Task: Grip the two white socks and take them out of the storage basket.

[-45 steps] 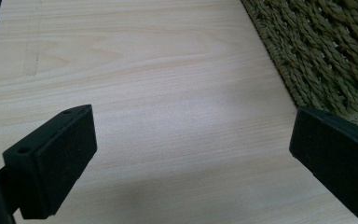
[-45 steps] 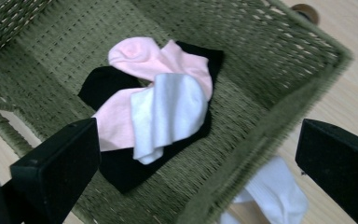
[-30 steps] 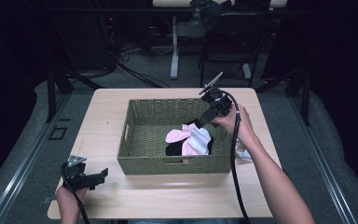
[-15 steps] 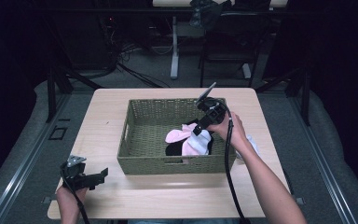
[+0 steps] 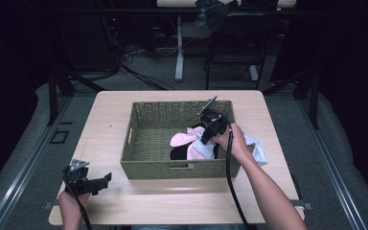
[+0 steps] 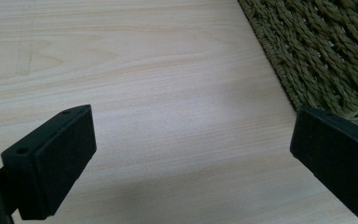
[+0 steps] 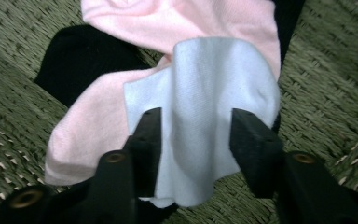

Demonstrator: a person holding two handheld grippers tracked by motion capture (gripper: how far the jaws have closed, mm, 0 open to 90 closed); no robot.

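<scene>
Since before, our right gripper (image 7: 193, 140) has dropped into the basket (image 5: 143, 165), jaws spread astride the white sock (image 7: 205, 116), ready to pinch; our left gripper (image 6: 191, 154) idles, jaws wide.

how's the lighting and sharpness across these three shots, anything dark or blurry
High view: table evenly lit, surroundings nearly black, image soft. Left gripper view: wood grain sharp, the left tool has blurred near jaws and throws a faint shadow. Right gripper view: white sock and basket weave fairly crisp, black sock loses all detail.
</scene>
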